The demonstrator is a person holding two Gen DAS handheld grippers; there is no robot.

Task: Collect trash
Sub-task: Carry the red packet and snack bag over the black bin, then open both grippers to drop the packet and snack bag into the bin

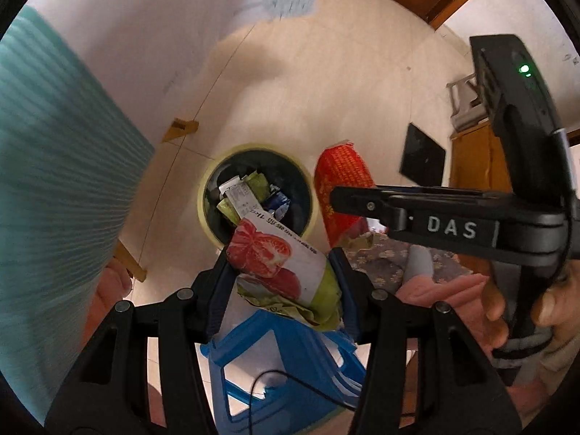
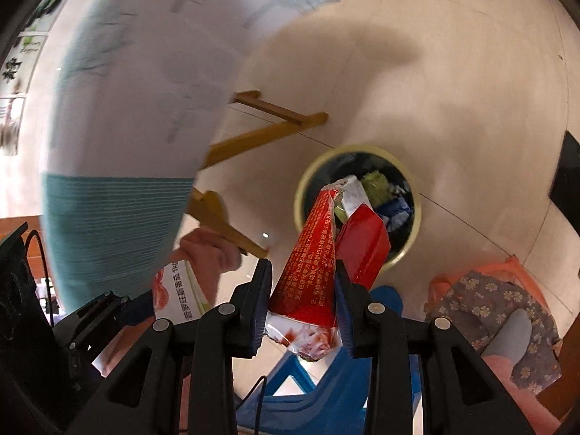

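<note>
The round yellow-rimmed trash bin (image 1: pixel 258 195) serves as the landmark; it stands on a pale tiled floor (image 1: pixel 326 54) and already holds crumpled wrappers, green, white and blue.

Far to the left of the bin in the left wrist view hangs a blurred teal and white cloth (image 1: pixel 54 166), with wooden easel legs (image 1: pixel 179 128) on the floor between it and the bin. Just below the bin, the left gripper (image 1: pixel 282 275) is clamped on a white tomato-print food pouch (image 1: pixel 279 257) with a crumpled green end; the pouch's top edge overlaps the bin's near rim in the picture. Beneath the gripper sits a blue plastic stool (image 1: pixel 286 355). Right of the bin, the right gripper (image 1: pixel 335 195) reaches in sideways, gripping a red printed wrapper (image 1: pixel 342 181) that hangs beside the bin's right rim. A hand (image 1: pixel 522 311) holds that tool's handle at the far right.

In the right wrist view, the tomato pouch (image 2: pixel 174 297) shows to the lower left of the bin (image 2: pixel 357 203). The right gripper (image 2: pixel 302 301) pinches the red wrapper (image 2: pixel 311 261) between its pads, the wrapper's torn upper end and a folded red flap lying over the bin's opening. Lower right of the bin is a flower-print fabric (image 2: pixel 485 308).
</note>
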